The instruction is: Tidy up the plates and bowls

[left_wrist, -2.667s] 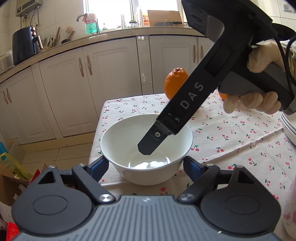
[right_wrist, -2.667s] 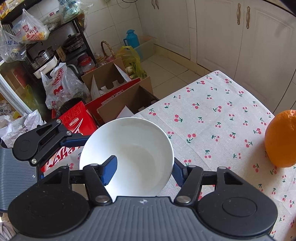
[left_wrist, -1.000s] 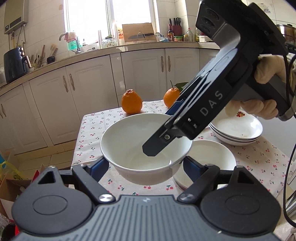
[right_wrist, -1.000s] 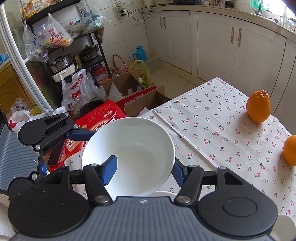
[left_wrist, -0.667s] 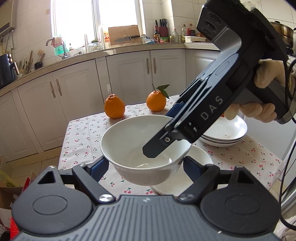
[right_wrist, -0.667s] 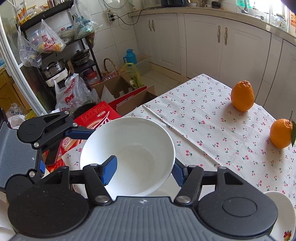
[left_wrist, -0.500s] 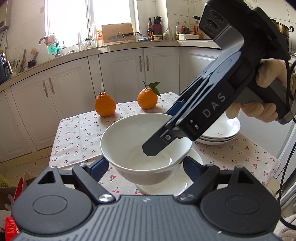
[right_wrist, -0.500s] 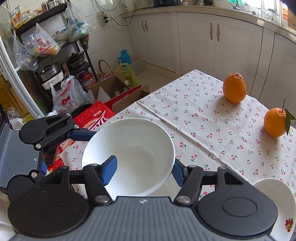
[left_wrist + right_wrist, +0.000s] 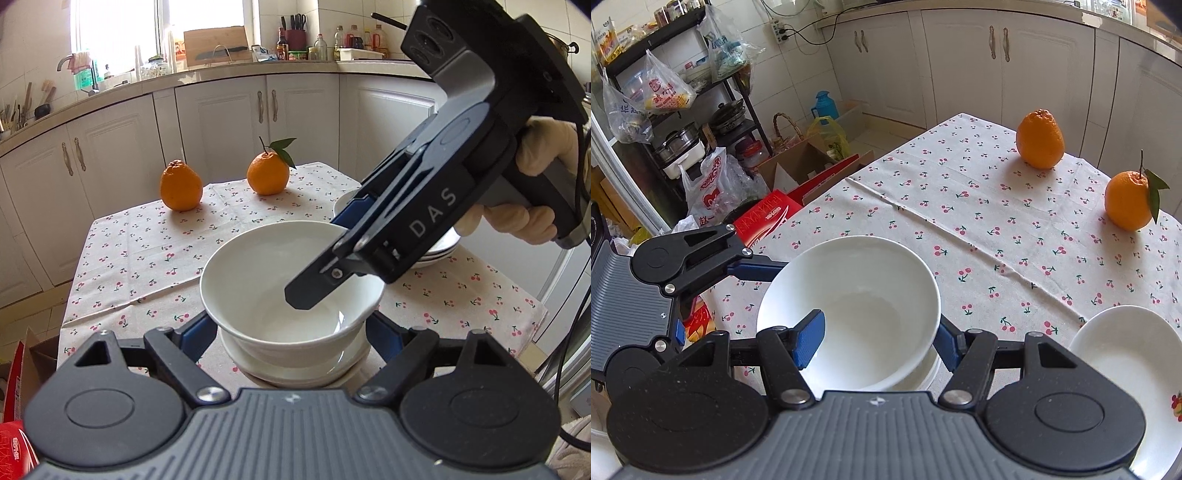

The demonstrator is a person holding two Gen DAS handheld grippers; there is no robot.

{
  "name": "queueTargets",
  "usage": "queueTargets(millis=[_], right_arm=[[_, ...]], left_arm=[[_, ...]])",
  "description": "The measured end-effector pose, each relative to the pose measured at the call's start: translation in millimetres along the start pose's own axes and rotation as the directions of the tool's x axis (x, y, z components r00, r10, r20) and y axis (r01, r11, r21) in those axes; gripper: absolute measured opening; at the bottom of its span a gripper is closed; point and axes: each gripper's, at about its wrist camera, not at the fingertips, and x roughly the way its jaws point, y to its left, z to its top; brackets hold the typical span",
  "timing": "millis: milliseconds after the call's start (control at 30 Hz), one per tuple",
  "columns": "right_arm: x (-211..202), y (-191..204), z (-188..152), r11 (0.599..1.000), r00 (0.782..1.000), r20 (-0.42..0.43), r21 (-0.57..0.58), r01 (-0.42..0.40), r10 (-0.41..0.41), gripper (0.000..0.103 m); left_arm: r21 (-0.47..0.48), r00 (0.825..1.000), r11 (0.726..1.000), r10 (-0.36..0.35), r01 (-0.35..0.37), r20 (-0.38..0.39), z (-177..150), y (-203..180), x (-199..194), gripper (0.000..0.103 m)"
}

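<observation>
Glazed bowl (image 9: 291, 295): rigid, slippery, breakable. Right tool (image 9: 875, 343) pinches its rim, one finger inside; left tool (image 9: 291, 332) straddles it wide, contact unclear.

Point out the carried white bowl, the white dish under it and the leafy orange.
white bowl (image 9: 258, 266): left wrist view, on its inner wall.
white dish (image 9: 295, 373): left wrist view, on its front rim under the bowl.
leafy orange (image 9: 1126, 203): right wrist view, on the fruit's skin.
</observation>
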Motion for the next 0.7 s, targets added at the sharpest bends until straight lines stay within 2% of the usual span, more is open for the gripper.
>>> queueTargets(millis=[700], right_arm=[[8.1, 7.5, -3.2, 0.999, 0.999, -0.012, -0.03, 0.033, -0.033, 0.07]], left_arm=[[-0.055, 0.999, 0.998, -0.039, 0.038, -0.023, -4.1, 7.2, 4.7, 0.087]])
